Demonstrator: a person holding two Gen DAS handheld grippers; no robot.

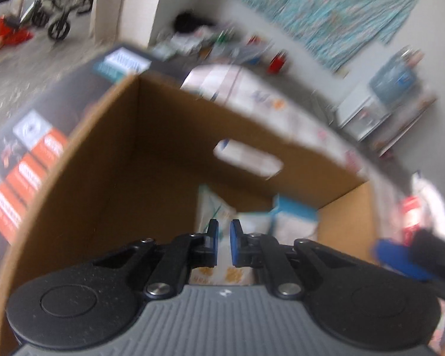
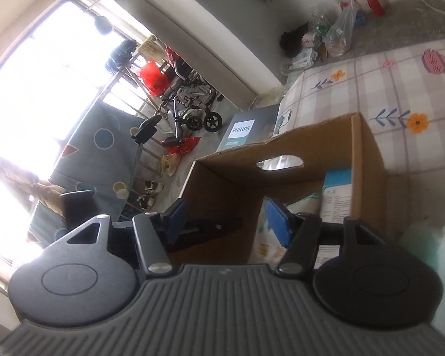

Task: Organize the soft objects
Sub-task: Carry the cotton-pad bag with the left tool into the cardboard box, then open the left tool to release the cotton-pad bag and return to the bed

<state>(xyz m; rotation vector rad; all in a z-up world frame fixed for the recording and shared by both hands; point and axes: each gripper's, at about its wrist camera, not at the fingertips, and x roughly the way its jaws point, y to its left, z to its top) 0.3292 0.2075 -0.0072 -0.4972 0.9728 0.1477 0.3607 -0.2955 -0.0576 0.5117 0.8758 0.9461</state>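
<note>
Left gripper (image 1: 224, 234) sits over the open brown cardboard box (image 1: 151, 136), blue-padded fingers nearly together with a thin gap, nothing between them. Soft white packs (image 1: 213, 207) with teal print lie on the box floor, beside a white-and-blue pack (image 1: 293, 216) leaning in the right corner. Left view is motion-blurred. Right gripper (image 2: 227, 221) hangs at the box's near rim, fingers spread wide and empty. Box stands on the checked floral bedspread (image 2: 400, 89).
</note>
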